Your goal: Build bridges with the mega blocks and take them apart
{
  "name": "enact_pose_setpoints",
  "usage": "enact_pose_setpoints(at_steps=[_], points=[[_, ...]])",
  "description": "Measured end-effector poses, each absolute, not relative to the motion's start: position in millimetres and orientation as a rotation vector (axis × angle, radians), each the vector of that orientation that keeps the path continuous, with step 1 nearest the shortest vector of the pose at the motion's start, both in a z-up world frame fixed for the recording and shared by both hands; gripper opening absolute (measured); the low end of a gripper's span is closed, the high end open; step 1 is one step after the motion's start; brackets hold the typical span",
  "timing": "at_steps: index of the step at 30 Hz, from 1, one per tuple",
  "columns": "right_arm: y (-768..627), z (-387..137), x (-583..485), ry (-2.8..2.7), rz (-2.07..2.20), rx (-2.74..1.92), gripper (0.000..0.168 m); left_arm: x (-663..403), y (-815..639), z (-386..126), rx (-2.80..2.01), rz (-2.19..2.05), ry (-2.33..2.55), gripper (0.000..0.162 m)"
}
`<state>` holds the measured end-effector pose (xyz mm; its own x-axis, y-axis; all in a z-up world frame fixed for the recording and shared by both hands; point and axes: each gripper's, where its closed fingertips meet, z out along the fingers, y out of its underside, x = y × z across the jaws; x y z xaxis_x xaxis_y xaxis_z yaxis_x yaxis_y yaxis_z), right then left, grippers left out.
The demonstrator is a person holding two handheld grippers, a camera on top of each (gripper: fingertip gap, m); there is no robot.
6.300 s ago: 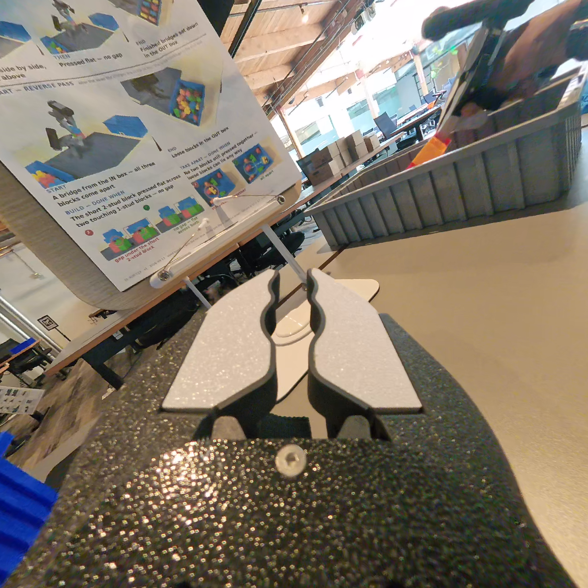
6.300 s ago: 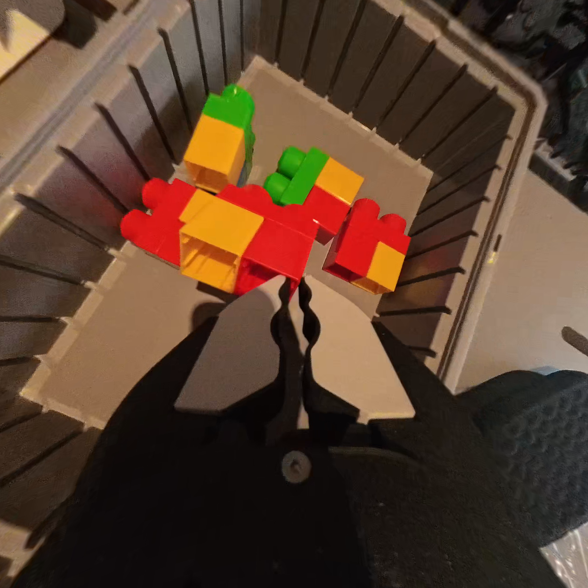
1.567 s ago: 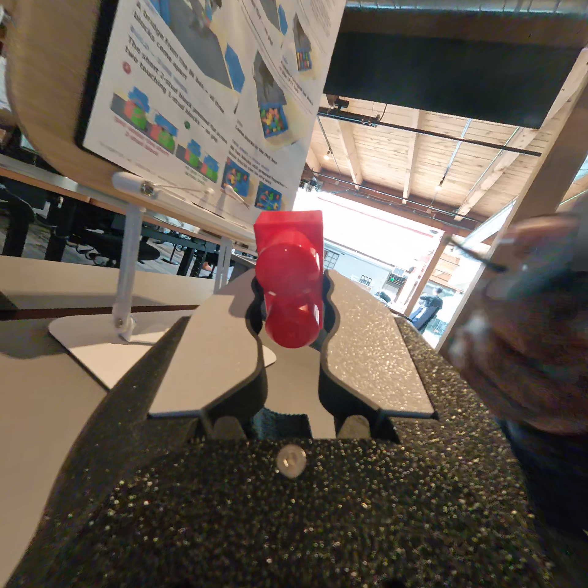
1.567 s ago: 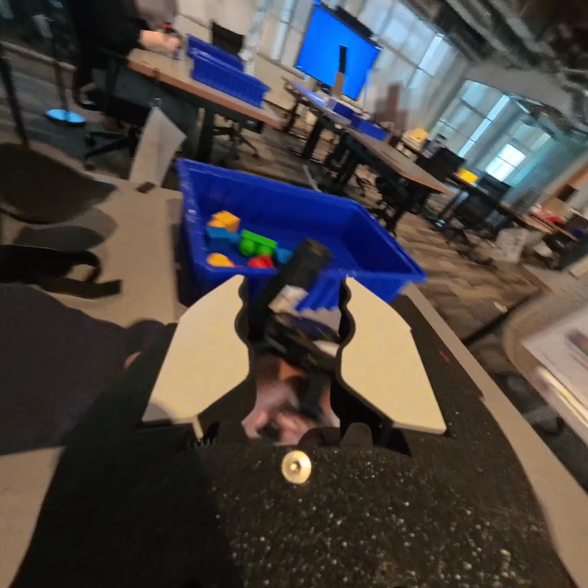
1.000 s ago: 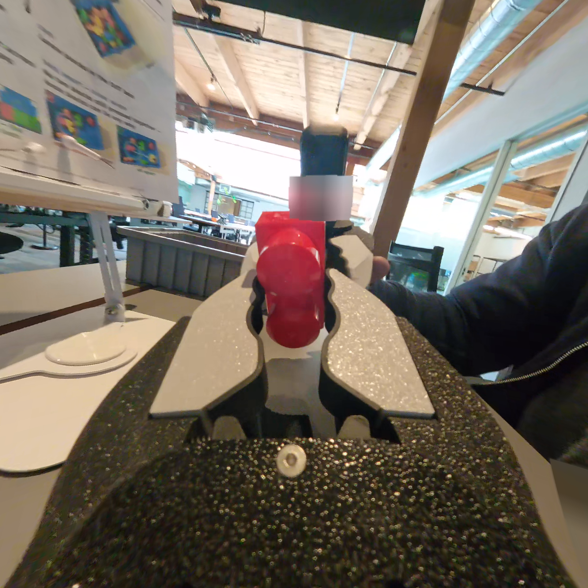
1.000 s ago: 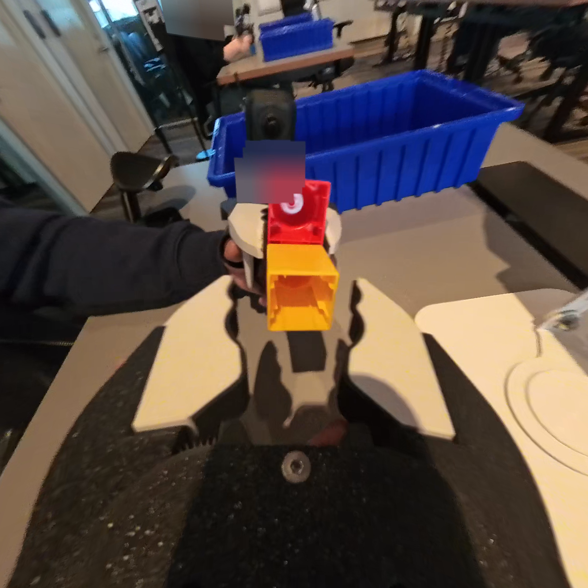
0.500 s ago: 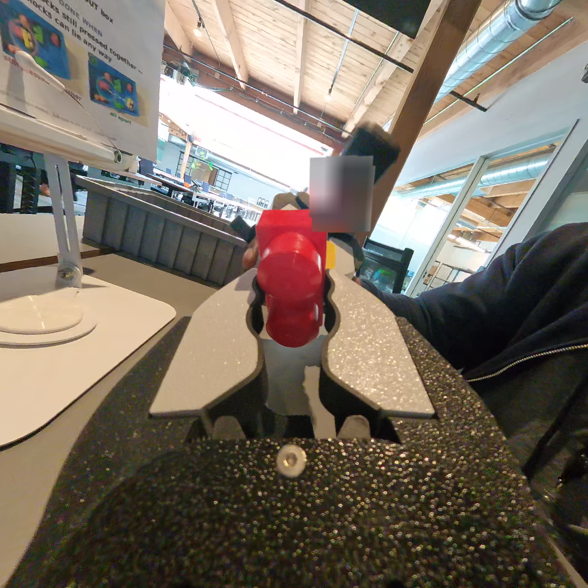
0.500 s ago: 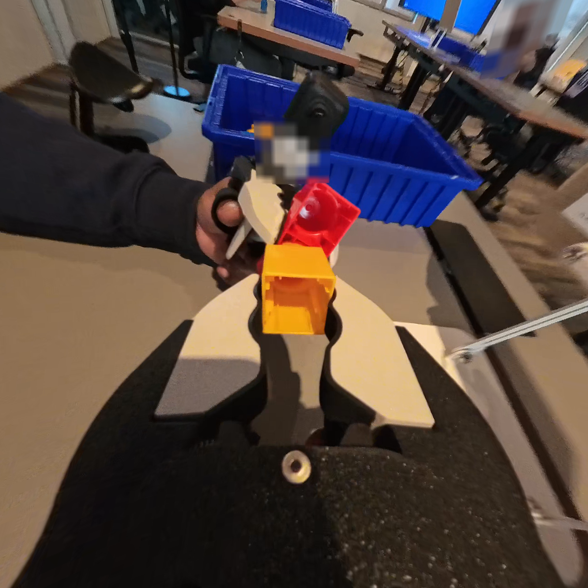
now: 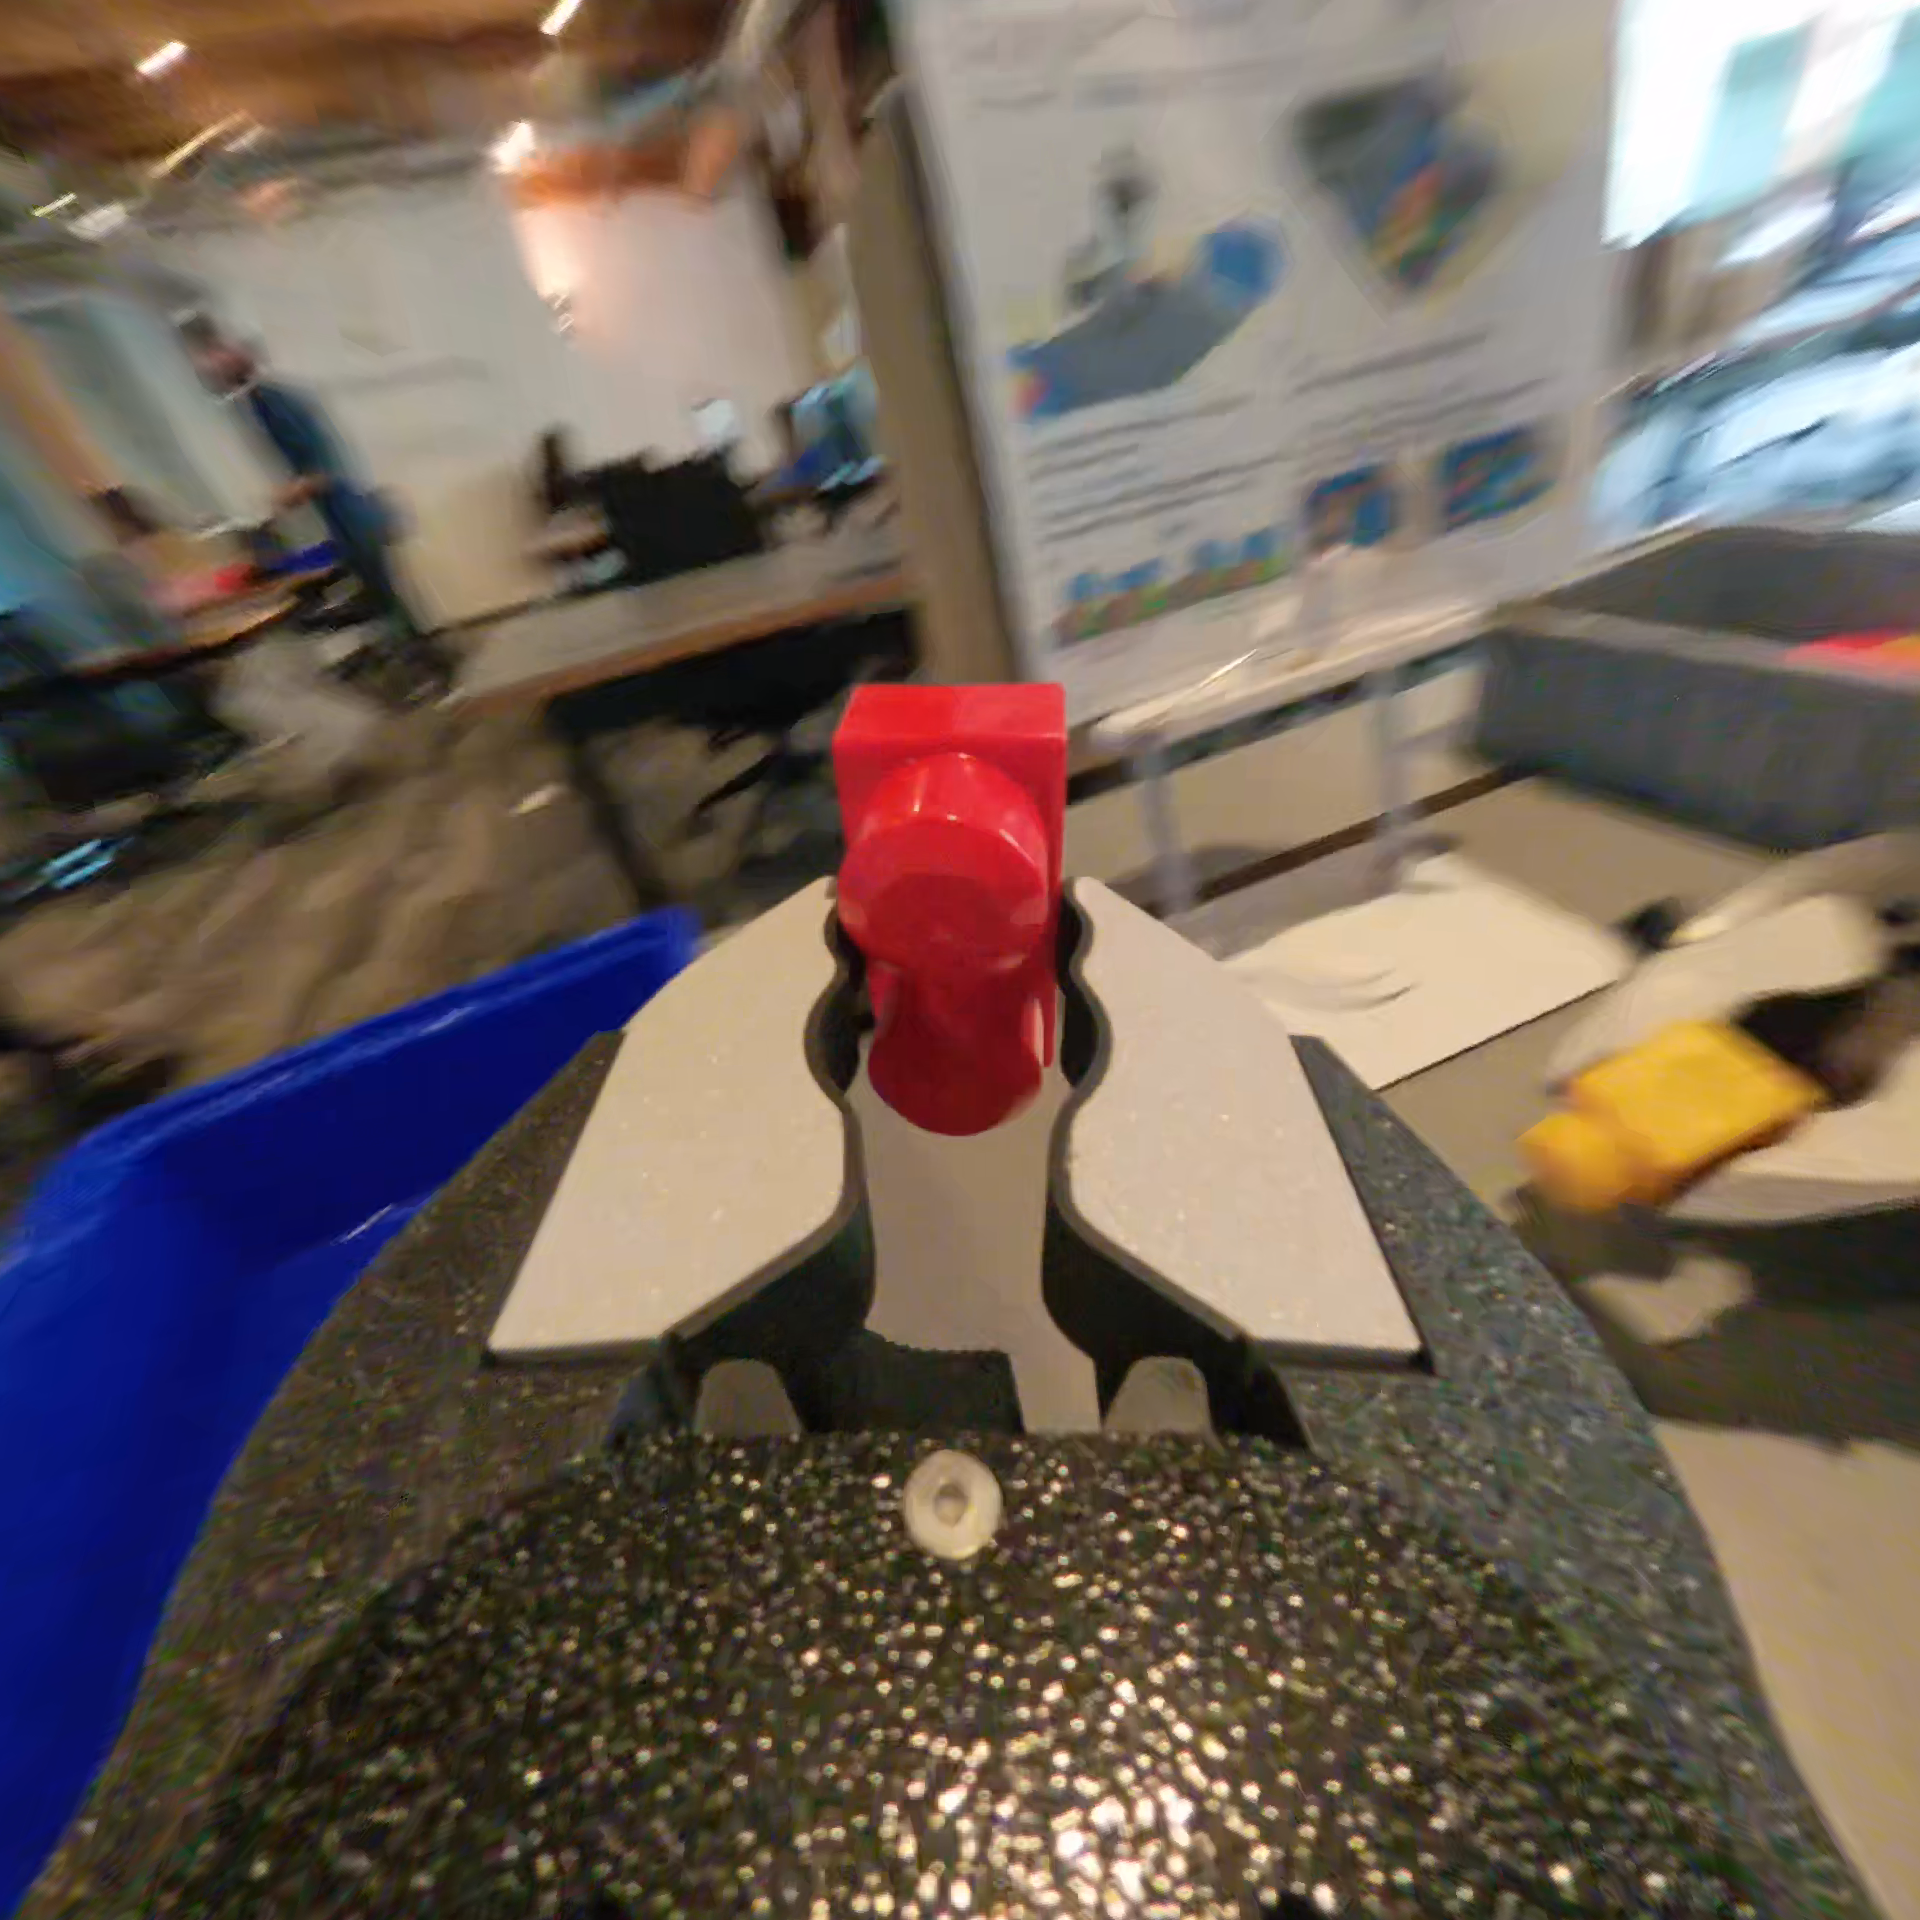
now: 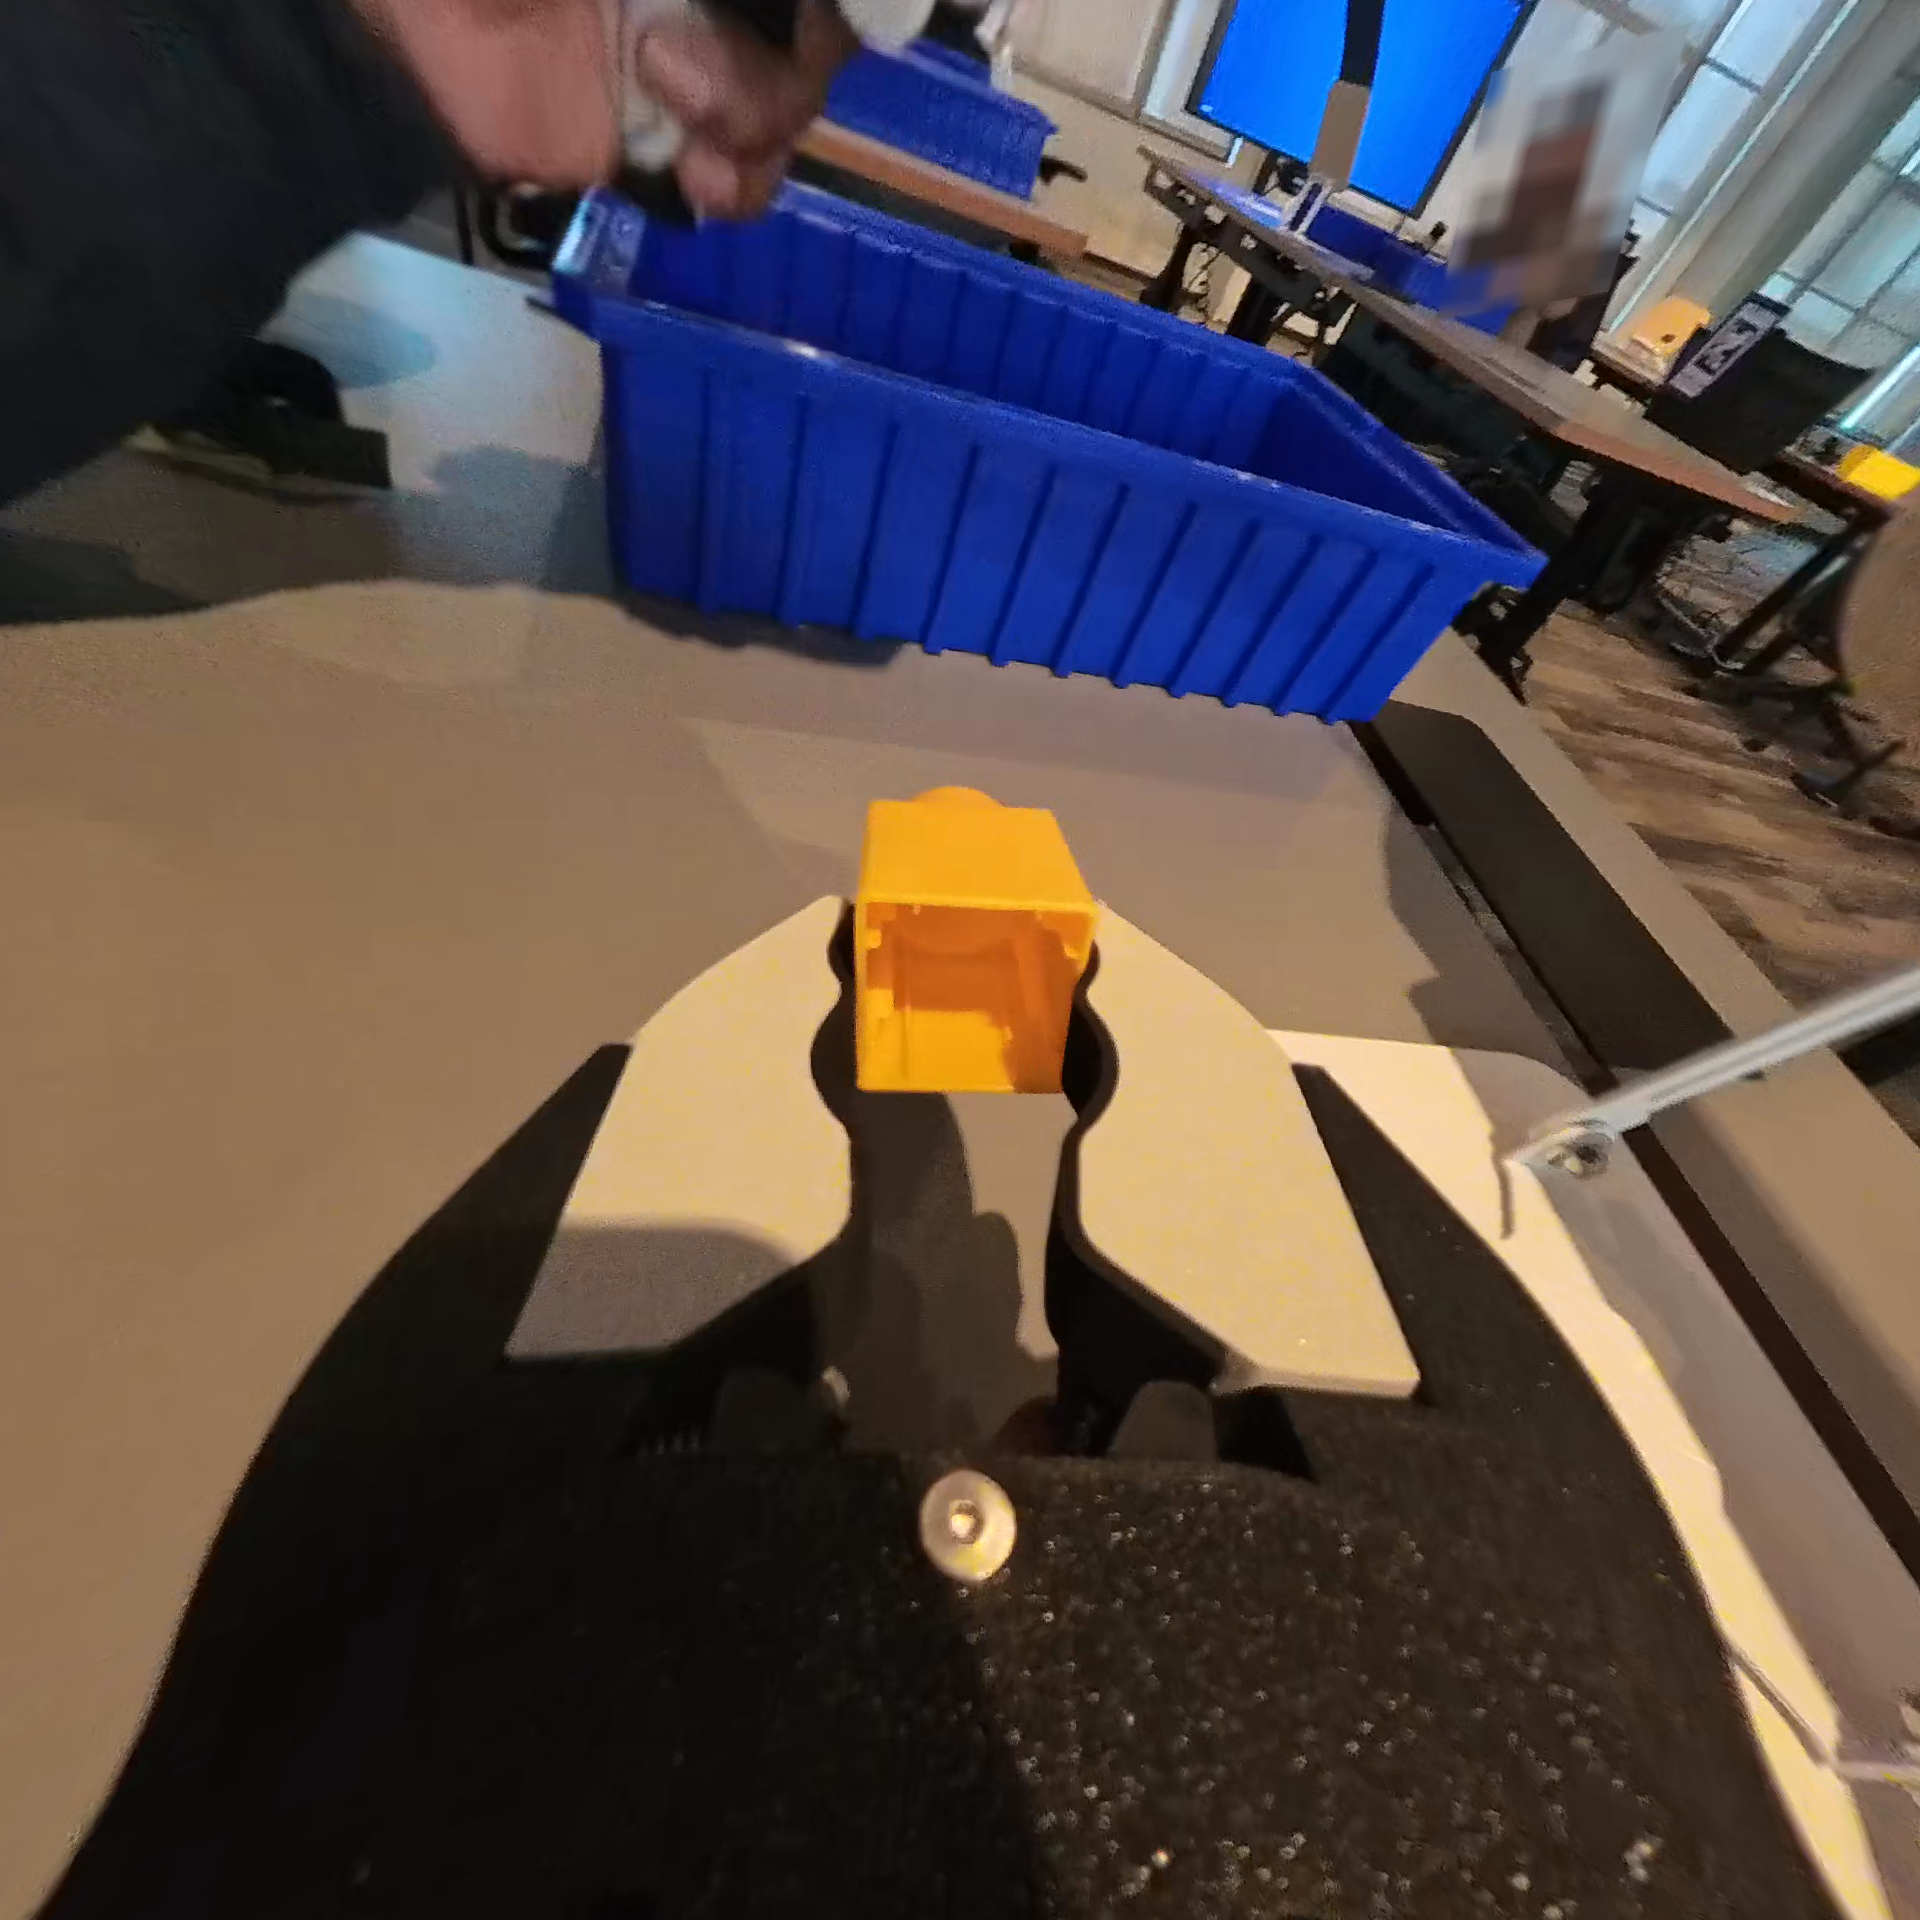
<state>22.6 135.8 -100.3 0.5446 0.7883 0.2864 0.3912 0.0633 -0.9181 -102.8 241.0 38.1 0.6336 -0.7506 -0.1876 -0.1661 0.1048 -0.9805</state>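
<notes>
- The left gripper (image 9: 956,935) is clamped on a red block (image 9: 951,883), its stud end turned back toward the wrist, held up in the air off the worktop.
- The right gripper (image 10: 966,966) is pinching a yellow block (image 10: 971,956) with the hollow underside facing back along the fingers and the stud pointing away, low over the grey worktop (image 10: 364,883).
- From the left side the same yellow block (image 9: 1662,1101) shows off to the right, blurred, in the other gripper; the two blocks are apart.
- A white base plate (image 10: 1455,1247) lies on the worktop just beside the right gripper.
- The blue bin (image 10: 1039,499) sits farther along the worktop; the person's sleeve and hand (image 10: 665,94) are above its near corner.
- A grey bin (image 9: 1704,727) stands at the far right.
- An instruction poster (image 9: 1299,312) stands on a stand behind the red block.
</notes>
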Motion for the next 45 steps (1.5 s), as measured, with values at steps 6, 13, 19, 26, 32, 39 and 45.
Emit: enact_pose_setpoints(at_steps=[6,13,19,26,32,39,45], points=[[131,-108,9,-1.093,0.406,-1.549,0.036,-222,293,-45,-2.002,-0.095,0.814,0.035],[129,-102,1,-1.083,0.439,-1.540,0.036,-248,304,-108,-2.286,0.140,0.977,0.037],[129,-86,-29,-1.050,0.517,-1.529,0.036,-252,313,-101,-2.239,0.069,0.888,0.060],[150,-44,-110,-1.053,0.625,-1.458,0.036,-279,330,-29,-1.883,-0.002,0.521,0.077],[204,-50,-210,-1.329,0.581,-1.660,0.037,-297,316,34,-1.480,-0.164,0.238,0.065],[254,-81,-252,-1.325,0.559,-1.989,0.041,-304,313,41,-1.426,-0.210,0.172,0.064],[262,-79,-246,-1.208,0.514,-1.942,0.057,-288,311,37,-1.423,-0.179,0.273,0.065]])
